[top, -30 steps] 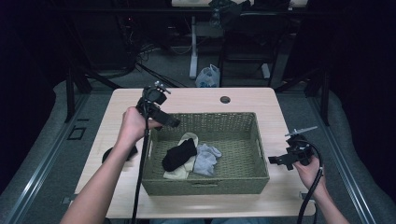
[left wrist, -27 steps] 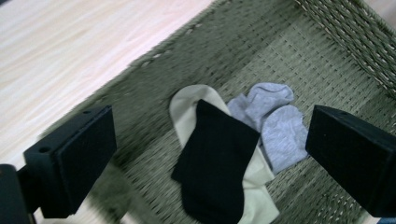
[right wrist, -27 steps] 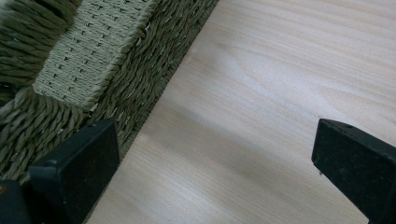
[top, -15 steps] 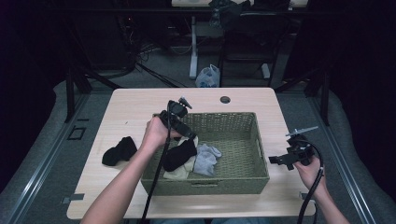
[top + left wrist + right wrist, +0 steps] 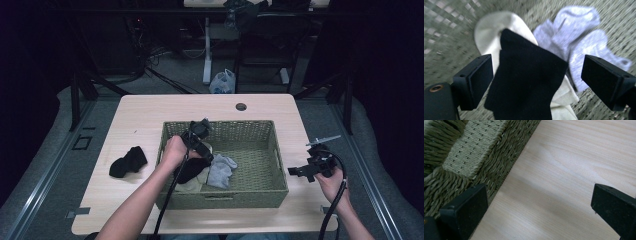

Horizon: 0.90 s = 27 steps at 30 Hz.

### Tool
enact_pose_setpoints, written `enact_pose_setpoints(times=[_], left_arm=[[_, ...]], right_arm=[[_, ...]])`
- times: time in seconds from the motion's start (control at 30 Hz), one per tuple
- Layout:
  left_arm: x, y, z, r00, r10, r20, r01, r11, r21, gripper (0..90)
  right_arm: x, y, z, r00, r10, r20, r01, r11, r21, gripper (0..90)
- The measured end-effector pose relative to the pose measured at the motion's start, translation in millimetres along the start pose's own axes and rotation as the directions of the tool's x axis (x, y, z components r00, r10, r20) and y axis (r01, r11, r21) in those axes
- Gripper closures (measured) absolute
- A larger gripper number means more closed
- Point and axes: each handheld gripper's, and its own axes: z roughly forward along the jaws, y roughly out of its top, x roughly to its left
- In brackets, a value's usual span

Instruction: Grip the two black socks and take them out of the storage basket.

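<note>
Left claw [image 5: 536,80] agape over black sock [image 5: 524,82]

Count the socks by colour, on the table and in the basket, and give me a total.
Black socks: 2, one on the table left of the basket, one in the basket between the open fingers of the left gripper
White socks: 1, under the black one
Light grey socks: 1, beside them
Total: 4 socks, as far as the pile shows
</note>
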Motion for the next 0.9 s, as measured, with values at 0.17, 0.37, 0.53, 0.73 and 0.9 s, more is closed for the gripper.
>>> enact_pose_setpoints(times=[0.17, 0.37, 0.53, 0.73, 0.9], left_arm=[[2.6, -2.7, 15.4, 1.0000, -0.009, 0.000, 0.009, 0.9989, 0.046, 12.6], [3.0, -4.9, 24.8, 1.0000, 0.005, -0.002, -0.005, 0.9949, 0.101, 20.5], [8.6, -7.7, 23.9, 0.9997, -0.017, -0.014, 0.018, 0.9967, 0.079, 48.7], [11.0, -10.3, 18.1, 0.9995, -0.008, -0.031, 0.010, 0.9984, 0.056, 76.0], [7.7, -13.5, 10.6, 0.9993, 0.017, -0.033, -0.016, 0.9996, 0.023, 85.8]], right_arm=[[-0.1, -0.2, 0.2, 1.0000, 0.005, 0.001, -0.005, 1.000, -0.004, 0.3], [0.8, 0.1, 0.9, 1.0000, 0.004, 0.005, -0.004, 1.000, -0.002, 0.3], [0.4, 0.0, 0.6, 1.0000, 0.001, 0.003, -0.001, 1.000, 0.002, 0.3], [1.1, 0.1, 1.1, 1.0000, 0.002, 0.007, -0.002, 1.000, 0.000, 0.3], [0.2, -0.1, 1.6, 1.0000, 0.002, 0.005, -0.002, 1.000, 0.007, 0.3]])
